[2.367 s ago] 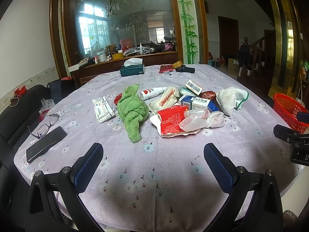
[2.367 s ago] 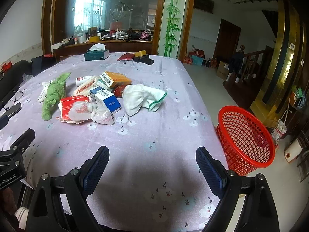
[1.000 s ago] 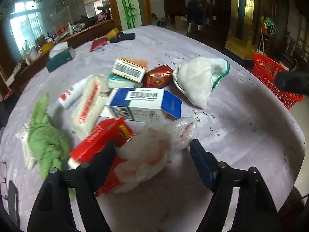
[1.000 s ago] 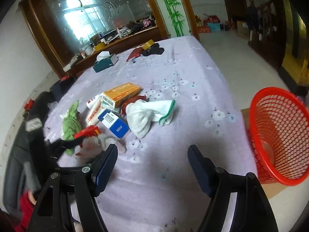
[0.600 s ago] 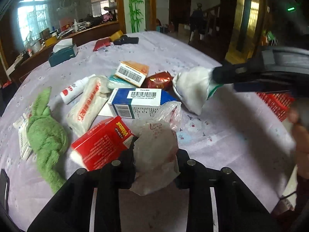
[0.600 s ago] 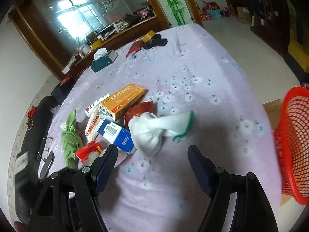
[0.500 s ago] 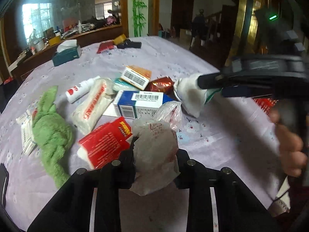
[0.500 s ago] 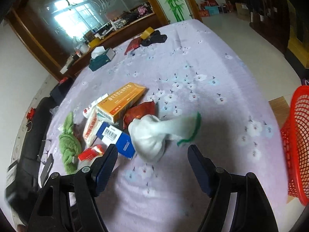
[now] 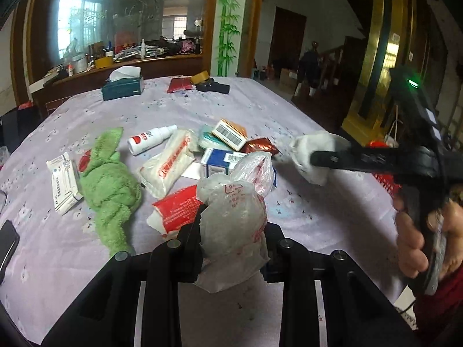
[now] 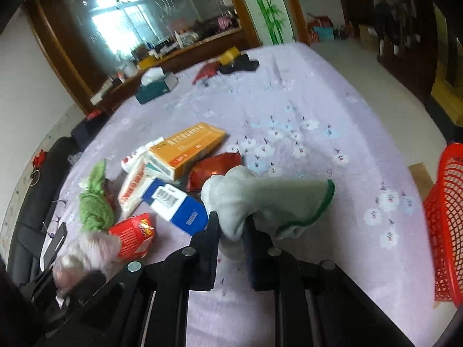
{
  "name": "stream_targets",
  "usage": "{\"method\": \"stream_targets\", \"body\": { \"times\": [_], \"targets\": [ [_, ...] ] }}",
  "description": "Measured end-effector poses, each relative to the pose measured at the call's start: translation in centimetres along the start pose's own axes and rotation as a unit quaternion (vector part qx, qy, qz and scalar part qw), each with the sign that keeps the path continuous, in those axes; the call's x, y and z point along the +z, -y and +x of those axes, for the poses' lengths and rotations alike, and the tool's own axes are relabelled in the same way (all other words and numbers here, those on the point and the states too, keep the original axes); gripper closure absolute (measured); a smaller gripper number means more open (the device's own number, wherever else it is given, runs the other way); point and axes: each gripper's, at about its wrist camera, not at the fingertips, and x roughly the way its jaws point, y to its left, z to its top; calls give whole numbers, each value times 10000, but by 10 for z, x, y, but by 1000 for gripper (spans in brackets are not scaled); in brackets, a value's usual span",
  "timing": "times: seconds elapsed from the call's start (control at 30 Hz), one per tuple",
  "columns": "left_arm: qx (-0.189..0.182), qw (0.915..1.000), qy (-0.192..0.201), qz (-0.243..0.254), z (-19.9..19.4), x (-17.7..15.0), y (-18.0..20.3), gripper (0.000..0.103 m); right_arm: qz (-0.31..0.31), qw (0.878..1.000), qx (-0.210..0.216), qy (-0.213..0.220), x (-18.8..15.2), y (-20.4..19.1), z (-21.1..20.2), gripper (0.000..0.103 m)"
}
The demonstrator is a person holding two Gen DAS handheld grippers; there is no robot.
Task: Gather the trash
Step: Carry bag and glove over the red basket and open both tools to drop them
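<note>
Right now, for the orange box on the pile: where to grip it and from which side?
Grip the orange box across its narrow width near the free far-right end, coming from above. It lies flat and long, propped on other packs; that end juts clear over the tablecloth, while the barcode end is crowded by the blue-and-white box.

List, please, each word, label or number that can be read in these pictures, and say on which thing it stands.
None can be read with certainty.
red carton: white print, blurred.
white tissue pack: red characters, too blurred.
blue and white box: barcode only, digits too small.
orange box: white characters, blurred.
plastic bag: faint red print, illegible.
spray bottle: red label, unreadable.
</note>
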Motion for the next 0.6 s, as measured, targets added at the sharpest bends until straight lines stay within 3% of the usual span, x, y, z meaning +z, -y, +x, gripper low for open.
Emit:
{"method": "stream_targets", "body": {
  "times": [0.3, 0.6],
  "targets": [
    [-6, 10000, 43, -71, -8, 5, 1, 75, -154, 9988, 244, 403, -14, -5, -51, 86],
    [-268, 9994, -1, 210, -5, 12, 39, 75, 138, 9983, 106, 553, -24, 30, -83, 86]
  ]
}}
